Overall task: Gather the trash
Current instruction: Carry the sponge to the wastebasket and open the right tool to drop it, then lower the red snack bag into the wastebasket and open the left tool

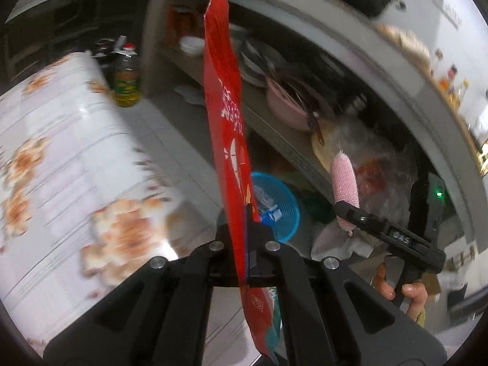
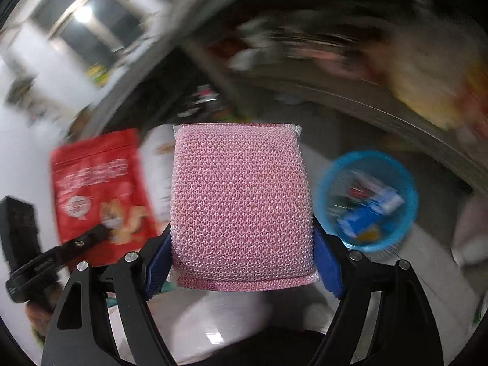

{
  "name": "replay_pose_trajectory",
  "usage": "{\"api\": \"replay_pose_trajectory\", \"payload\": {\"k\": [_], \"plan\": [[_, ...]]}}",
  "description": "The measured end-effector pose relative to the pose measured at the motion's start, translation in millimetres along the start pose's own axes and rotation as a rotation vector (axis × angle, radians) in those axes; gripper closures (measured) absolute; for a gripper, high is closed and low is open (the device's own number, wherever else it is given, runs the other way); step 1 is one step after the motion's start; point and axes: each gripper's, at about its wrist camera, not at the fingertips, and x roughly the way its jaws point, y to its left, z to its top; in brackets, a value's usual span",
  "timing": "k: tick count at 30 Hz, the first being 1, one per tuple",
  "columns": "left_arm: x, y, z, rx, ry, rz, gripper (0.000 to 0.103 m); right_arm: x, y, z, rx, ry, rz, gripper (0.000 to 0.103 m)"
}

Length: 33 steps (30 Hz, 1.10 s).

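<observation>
A cluttered kitchen corner fills both views: pale floor tiles, a grey counter edge curving overhead, open shelving stacked with bowls and plates. The flat red foil snack pouch stands edge-on in the left gripper, whose jaws are pinched tight on its lower part. The pink mesh scouring sponge sits squeezed between the blue pads of the right gripper, the jaws held apart only by the sponge's width. Both pieces hang above the floor, near the round blue plastic basket, which already holds blue and white packaging.

The step in hand looks like carrying both pieces to that basket. To do it well, each gripper should probably come directly over the opening before letting go, the tall pouch tipped so it falls inside the rim.

A floral-print tablecloth crowds the left side, and a green oil bottle stands beyond it. The lower shelf edge overhangs close behind the basket; the open floor in front looks like the freest approach.
</observation>
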Motion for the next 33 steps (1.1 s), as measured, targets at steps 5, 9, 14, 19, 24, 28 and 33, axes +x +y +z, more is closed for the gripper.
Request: {"api": "replay_pose_trajectory", "payload": {"k": [5, 9, 14, 19, 24, 28, 33], "plan": [[49, -30, 2, 0.057, 0.083, -0.018, 0.103, 40, -103, -16, 0.299, 0.042, -0.027, 0.025], [74, -41, -1, 0.071, 0.129, -0.022, 0.103, 91, -173, -33, 0.544, 0.064, 0.026, 0.025], [95, -43, 5, 0.084, 0.162, -0.005, 0.103, 153, -221, -41, 0.731, 0.047, 0.128, 0.023], [107, -42, 6, 0.085, 0.185, 0.014, 0.103, 199, -250, -51, 0.846, 0.107, 0.095, 0.022], [116, -42, 7, 0.085, 0.2, 0.025, 0.103, 205, -253, -54, 0.839, 0.103, 0.102, 0.018], [120, -44, 8, 0.084, 0.208, 0.025, 0.103, 206, -255, -46, 0.83, 0.106, 0.07, 0.017], [122, -47, 7, 0.093, 0.21, 0.025, 0.103, 202, -257, -39, 0.803, 0.097, 0.034, 0.017]]}}
